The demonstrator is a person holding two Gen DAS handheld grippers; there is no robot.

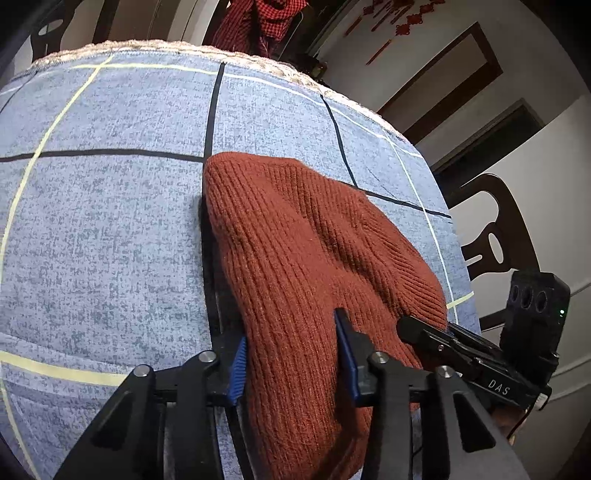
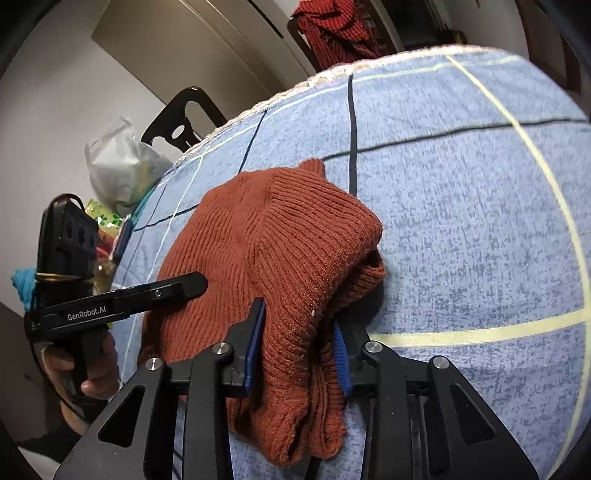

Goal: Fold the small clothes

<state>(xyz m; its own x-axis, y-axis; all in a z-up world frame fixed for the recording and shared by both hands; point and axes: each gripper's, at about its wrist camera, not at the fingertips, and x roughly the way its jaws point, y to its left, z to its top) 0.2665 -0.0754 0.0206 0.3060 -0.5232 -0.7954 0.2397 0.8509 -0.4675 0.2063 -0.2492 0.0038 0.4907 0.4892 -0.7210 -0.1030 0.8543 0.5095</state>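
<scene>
Table cover [image 1: 110,221]: blue cloth, black and pale yellow grid lines, fringed pale edge.
Chairs: dark wood chair [image 1: 495,229] beside table; another chair [image 2: 184,118] opposite.
Walls: white; dark-framed doorway [image 1: 491,136].
Decor: red knot hangings [image 1: 399,22].
Clutter: red checked cloth [image 2: 332,29]; white plastic bag [image 2: 118,162].

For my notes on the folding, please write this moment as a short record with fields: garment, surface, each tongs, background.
garment: rust-red knitted piece, bunched, lying on the cloth
surface: blue checked tablecloth
left tongs: pads around the garment's near edge
right tongs: pads around a thick bunch of the knit
background: dark wooden chair, red checked cloth, white plastic bag
</scene>
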